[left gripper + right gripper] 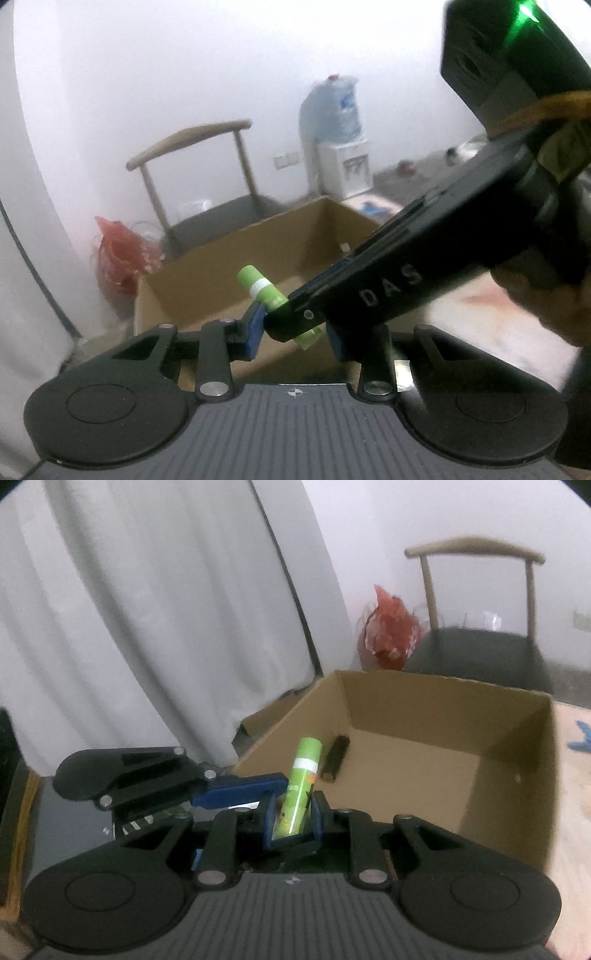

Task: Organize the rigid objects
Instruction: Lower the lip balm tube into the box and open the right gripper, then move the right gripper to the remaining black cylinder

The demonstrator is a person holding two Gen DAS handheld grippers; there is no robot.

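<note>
The right hand-held gripper [293, 821] pinches a green cylindrical tube with a white band [300, 782] between its blue pads, the tube tilted upward over the near edge of an open brown cardboard box [517, 775]. The left hand-held gripper [295, 332] has its blue fingers [255, 328] closed about the same tube. A dark cylinder [335, 757] lies inside the box.

Green tube [301, 788], white band near cap, centre frame. Brown cardboard box [517, 775], right. Small black object [335, 757] inside box. Red bag [388, 635], upper right. Chair [480, 653]: tan frame, black seat. Grey-white curtain [147, 609], left. Blue fingers [240, 792] on black gripper.
</note>
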